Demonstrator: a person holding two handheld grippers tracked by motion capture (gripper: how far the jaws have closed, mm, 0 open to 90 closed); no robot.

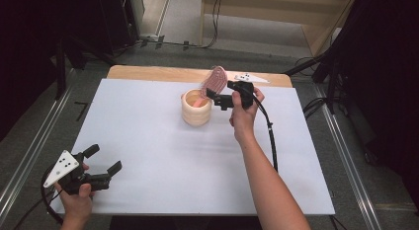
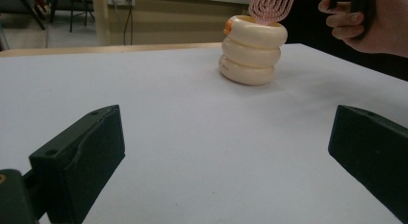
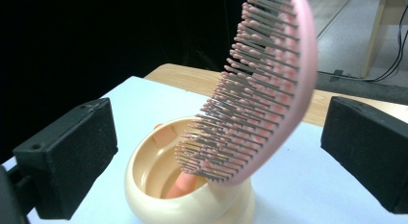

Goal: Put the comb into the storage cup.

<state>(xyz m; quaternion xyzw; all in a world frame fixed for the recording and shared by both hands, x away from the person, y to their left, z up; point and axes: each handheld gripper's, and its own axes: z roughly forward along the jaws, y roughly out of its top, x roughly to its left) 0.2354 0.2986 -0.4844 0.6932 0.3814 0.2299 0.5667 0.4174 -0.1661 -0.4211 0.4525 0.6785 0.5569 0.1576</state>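
- Hairbrush [image 3: 260,89] stands handle-down in the cream holder [image 1: 196,109], head leaning on its rim, so it stays upright unaided.
- Right gripper [image 1: 217,98], just beside the holder, jaws wide, grips nothing.
- Left gripper [image 1: 103,163], well apart from the holder, jaws wide, empty.

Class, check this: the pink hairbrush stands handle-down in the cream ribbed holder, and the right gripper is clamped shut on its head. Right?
Not quite. The right gripper is open, its jaws apart on either side of the hairbrush, as the right gripper view shows. The hairbrush does stand handle-down in the holder.
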